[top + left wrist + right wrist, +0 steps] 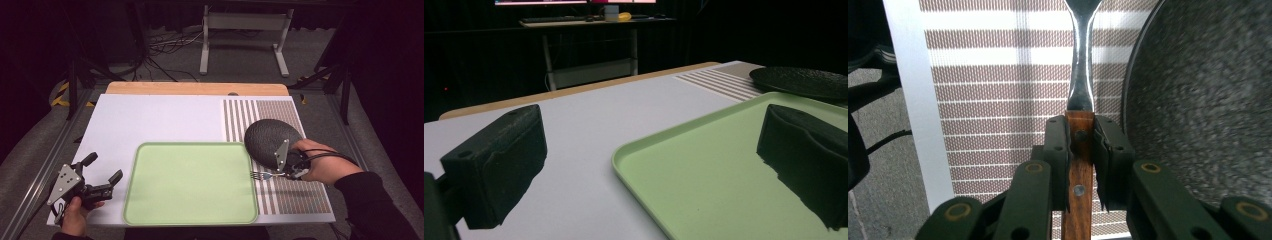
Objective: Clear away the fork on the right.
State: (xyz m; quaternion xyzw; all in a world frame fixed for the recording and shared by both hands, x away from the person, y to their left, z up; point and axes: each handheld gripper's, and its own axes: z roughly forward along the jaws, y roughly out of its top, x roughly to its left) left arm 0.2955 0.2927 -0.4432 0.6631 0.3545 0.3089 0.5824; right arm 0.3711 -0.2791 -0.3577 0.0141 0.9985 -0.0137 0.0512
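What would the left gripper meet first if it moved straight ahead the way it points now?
Probably the green tray: the left gripper, jaws open, points at its near left edge. One jaw already seems to hang over the rim, but height is unclear.

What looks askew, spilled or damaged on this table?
Nothing stands out. The green tray lies flat and empty, the dark plate rests on the striped mat, and the right gripper holds a wooden-handled fork cleanly.

1. Tray point(190, 184): plain pale green.
2. Plate point(270, 140): dark grey, speckled.
3. Placemat point(300, 195): brown and white stripes.
4. Fork point(1081, 75): silver metal, reddish-brown wooden handle.
5. Table point(150, 120): white top, light wood far edge.
6. Left gripper point(102, 175): black jaws.
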